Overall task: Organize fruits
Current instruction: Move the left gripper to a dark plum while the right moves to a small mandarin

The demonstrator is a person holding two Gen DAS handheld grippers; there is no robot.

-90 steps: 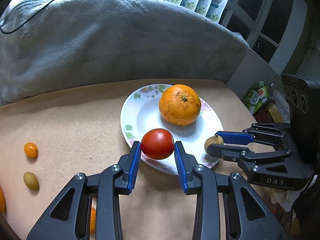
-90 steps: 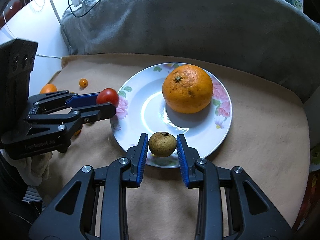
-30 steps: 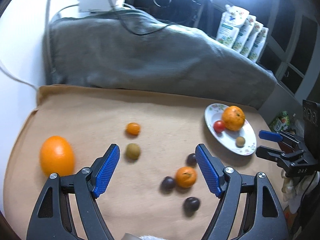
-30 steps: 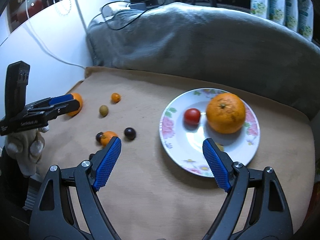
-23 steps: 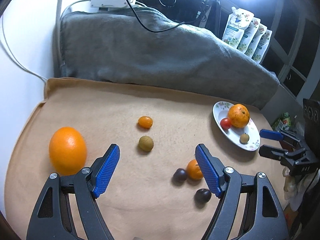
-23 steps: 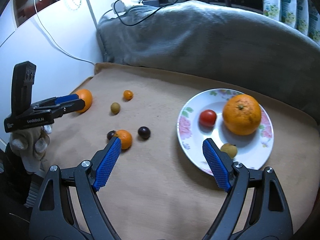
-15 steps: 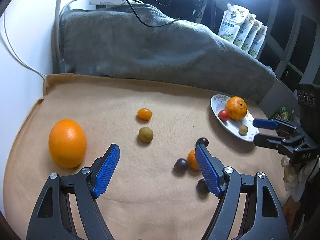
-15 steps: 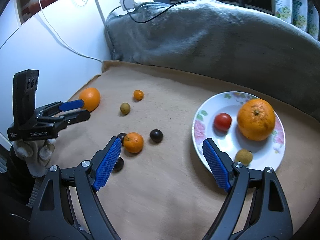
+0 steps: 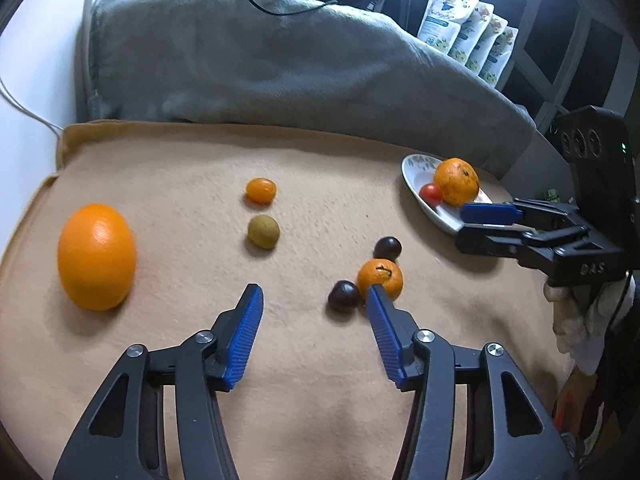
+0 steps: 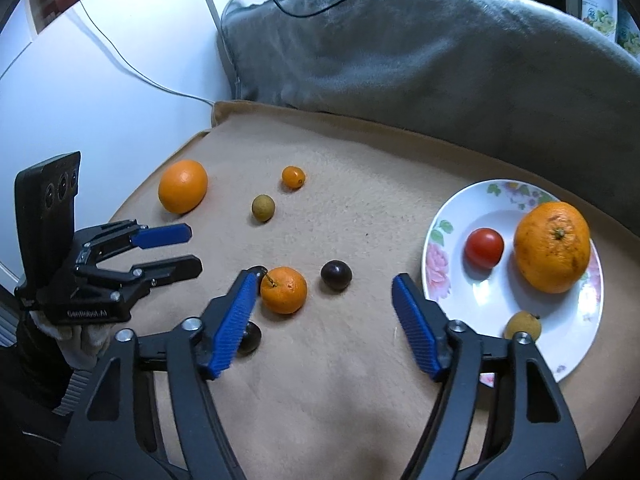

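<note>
Three fruits sit on the flowered plate (image 10: 440,236): a big mottled orange (image 10: 552,247), a red tomato (image 10: 484,248) and a small brown longan (image 10: 523,325). Seven more lie loose on the tan blanket (image 10: 360,208) over the tabletop: a large smooth orange (image 10: 183,187) at the far left, a kumquat (image 10: 293,177), a second longan (image 10: 263,208), a stemmed mandarin (image 10: 284,289), and three dark plums, one (image 10: 336,275) just right of the mandarin, one (image 9: 343,296) touching its near-left side, and one (image 10: 249,339) partly hidden behind the right finger. The left hand-held gripper (image 9: 314,304) hovers wide apart and empty, near the mandarin. The right hand-held gripper (image 10: 322,300) is likewise spread wide, holding nothing, between mandarin and plate.
</note>
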